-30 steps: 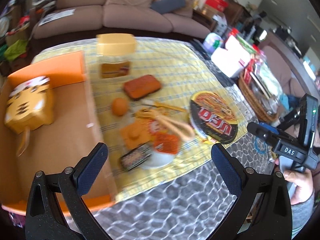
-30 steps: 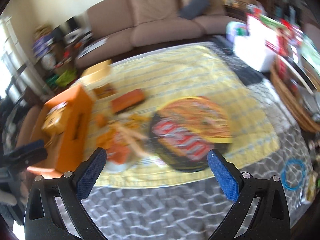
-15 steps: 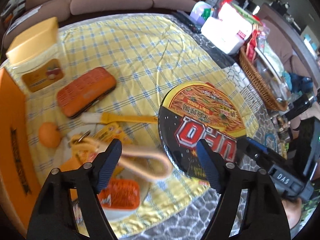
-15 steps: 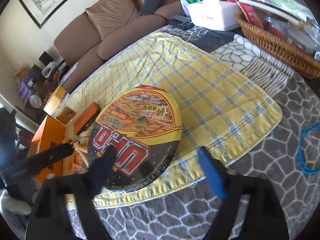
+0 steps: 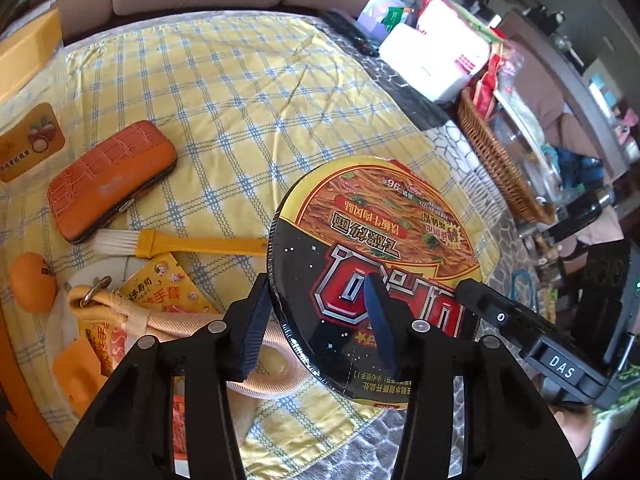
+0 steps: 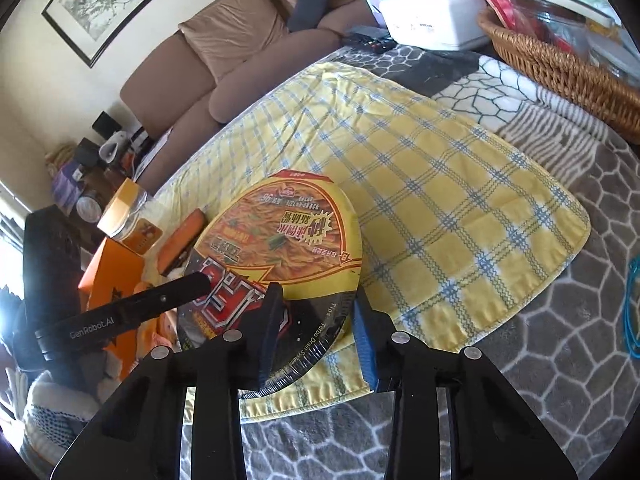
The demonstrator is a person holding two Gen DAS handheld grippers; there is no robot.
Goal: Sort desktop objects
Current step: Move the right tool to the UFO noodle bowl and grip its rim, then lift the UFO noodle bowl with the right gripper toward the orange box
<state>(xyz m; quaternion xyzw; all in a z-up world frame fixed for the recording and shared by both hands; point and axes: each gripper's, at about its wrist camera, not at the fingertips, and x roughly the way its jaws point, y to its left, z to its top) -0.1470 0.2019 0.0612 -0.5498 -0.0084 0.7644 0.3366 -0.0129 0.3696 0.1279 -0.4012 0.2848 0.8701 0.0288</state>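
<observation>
The wide, prob. light noodle bowl (image 5: pixel 376 264) lay on the yellow cloth (image 5: pixel 240 92), film-wrapped and slippery, w/ left gripper (image 5: pixel 316 332) and right gripper (image 6: pixel 316 336) jaws closing across its opposite rims.

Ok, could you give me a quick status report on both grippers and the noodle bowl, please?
Left gripper and right gripper: jaws closing astride opposite rims of the noodle bowl. Bowl on the yellow cloth. Strap against its left edge.
</observation>
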